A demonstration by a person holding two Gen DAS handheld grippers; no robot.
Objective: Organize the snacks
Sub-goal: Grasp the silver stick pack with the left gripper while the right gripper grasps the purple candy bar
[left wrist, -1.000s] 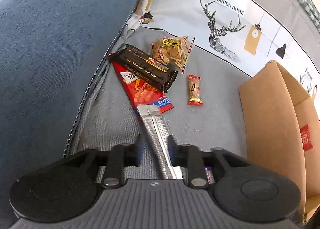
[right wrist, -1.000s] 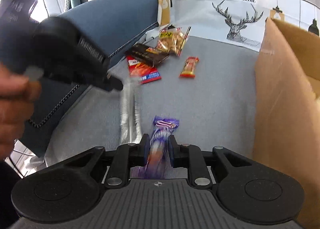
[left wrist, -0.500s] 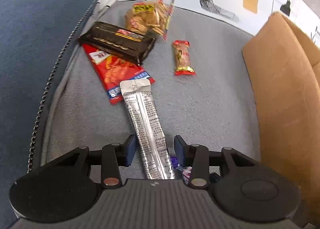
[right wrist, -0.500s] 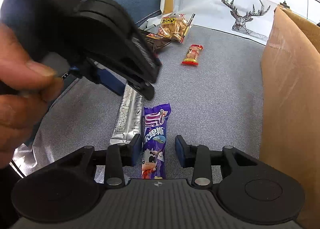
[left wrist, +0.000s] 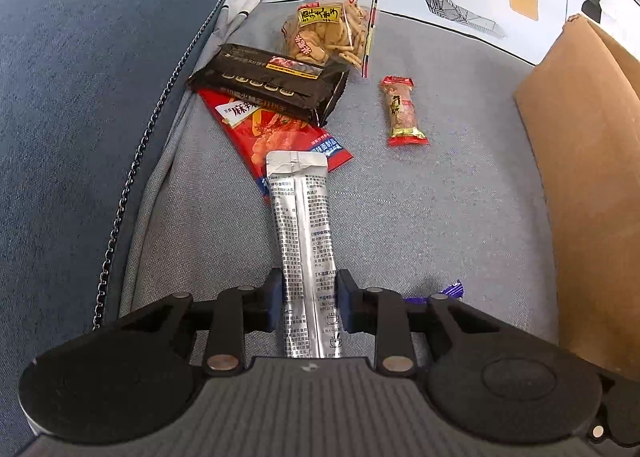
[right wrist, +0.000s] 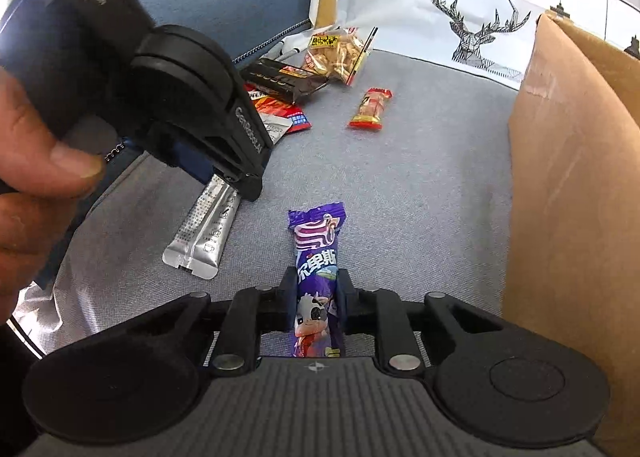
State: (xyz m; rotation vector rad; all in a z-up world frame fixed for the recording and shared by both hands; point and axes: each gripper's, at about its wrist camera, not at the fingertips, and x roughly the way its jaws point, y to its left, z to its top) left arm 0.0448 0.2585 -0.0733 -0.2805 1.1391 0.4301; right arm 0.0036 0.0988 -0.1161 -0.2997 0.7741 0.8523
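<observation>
Progress is slight, by my judgement: four snacks lie loose ahead of your tongs, namely the cracker bag (left wrist: 332, 33), black biscuit pack (left wrist: 268, 83), red packet (left wrist: 276, 133) and small red bar (left wrist: 402, 111). What the cardboard box (left wrist: 580, 177), to the right, holds cannot be seen. Your left gripper (left wrist: 309, 299) is closed on the silver sachet (left wrist: 302, 233). Your right gripper (right wrist: 316, 297) is clenched on the purple candy bar (right wrist: 318, 265). Both lie low over the grey cushion (right wrist: 420, 185).

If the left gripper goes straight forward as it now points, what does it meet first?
Probably the red snack packet. The left gripper already straddles the silver sachet, whose far end lies on that packet; depth is unclear.
</observation>
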